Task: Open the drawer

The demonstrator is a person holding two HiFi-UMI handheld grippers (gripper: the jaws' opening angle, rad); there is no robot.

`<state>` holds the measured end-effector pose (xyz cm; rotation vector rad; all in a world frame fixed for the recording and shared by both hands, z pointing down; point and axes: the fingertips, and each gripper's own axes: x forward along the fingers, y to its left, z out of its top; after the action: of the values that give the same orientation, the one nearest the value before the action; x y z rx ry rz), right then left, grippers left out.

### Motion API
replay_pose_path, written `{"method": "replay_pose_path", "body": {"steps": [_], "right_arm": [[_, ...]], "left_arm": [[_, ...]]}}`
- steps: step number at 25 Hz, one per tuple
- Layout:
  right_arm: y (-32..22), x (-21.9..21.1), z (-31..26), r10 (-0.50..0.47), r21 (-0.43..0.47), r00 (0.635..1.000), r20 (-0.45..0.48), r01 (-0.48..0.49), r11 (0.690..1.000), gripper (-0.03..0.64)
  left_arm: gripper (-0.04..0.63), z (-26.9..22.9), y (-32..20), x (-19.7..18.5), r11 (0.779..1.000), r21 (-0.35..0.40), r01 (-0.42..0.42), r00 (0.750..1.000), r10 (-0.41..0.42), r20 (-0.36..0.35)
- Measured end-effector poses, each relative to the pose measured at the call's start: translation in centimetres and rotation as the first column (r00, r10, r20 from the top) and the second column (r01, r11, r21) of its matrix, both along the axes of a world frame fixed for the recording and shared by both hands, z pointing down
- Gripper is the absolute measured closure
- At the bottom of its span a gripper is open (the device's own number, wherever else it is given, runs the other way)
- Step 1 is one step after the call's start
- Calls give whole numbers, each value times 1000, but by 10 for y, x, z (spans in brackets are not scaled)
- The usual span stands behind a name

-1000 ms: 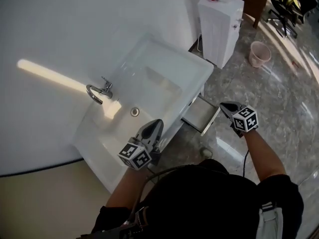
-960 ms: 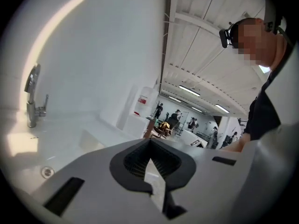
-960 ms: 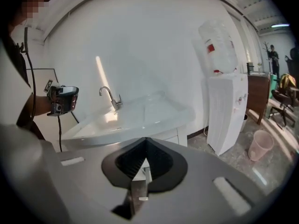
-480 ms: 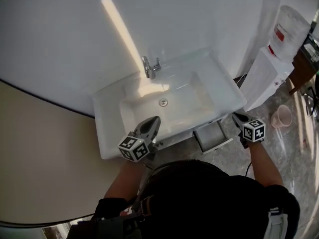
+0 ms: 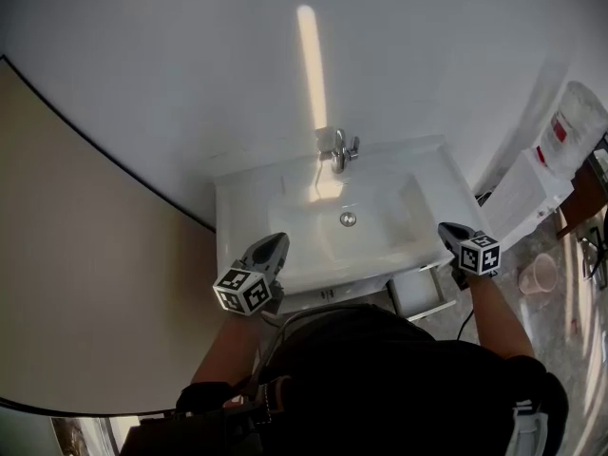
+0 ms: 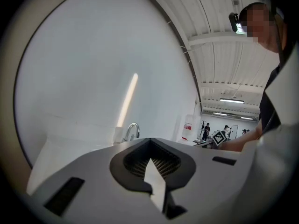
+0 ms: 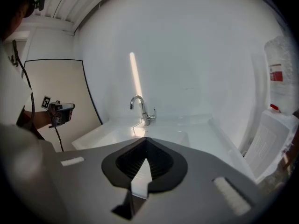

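Right tool [image 5: 445, 229] now clear of drawer [image 5: 421, 294]

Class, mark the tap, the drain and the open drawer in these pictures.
tap [image 5: 338, 148]: head view, on its metal body.
drain [image 5: 349, 218]: head view, on the metal ring in the basin.
drawer [image 5: 420, 291]: head view, on its bare inside.

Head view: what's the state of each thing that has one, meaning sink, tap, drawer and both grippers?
sink: basin empty.
tap: no water seen running.
drawer: pulled partly out under the sink's right end.
left gripper: shut, holding nothing.
right gripper: shut, holding nothing, not on the drawer.
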<state>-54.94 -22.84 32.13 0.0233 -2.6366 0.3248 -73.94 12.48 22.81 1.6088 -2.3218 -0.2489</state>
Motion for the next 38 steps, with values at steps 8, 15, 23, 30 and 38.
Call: {"method": "replay_pose_path", "body": {"steps": [8, 15, 23, 30, 38], "right_arm": [[62, -71, -21, -33, 36, 999, -10, 33, 999, 615], [108, -126, -43, -40, 47, 999, 9, 40, 998, 615], [162, -182, -45, -62, 48, 997, 52, 60, 997, 615], [194, -232, -42, -156, -14, 986, 57, 157, 987, 615], [199, -280, -37, -407, 48, 912, 47, 405, 913, 615]], "left_arm": [[595, -7, 86, -66, 999, 2, 41, 999, -41, 10], [595, -19, 135, -111, 999, 20, 36, 999, -36, 19], [595, -19, 169, -146, 1000, 18, -1, 1000, 1, 30], [595, -19, 187, -162, 999, -2, 35, 999, -35, 17], [595, -18, 175, -160, 980, -11, 199, 980, -199, 9]]}}
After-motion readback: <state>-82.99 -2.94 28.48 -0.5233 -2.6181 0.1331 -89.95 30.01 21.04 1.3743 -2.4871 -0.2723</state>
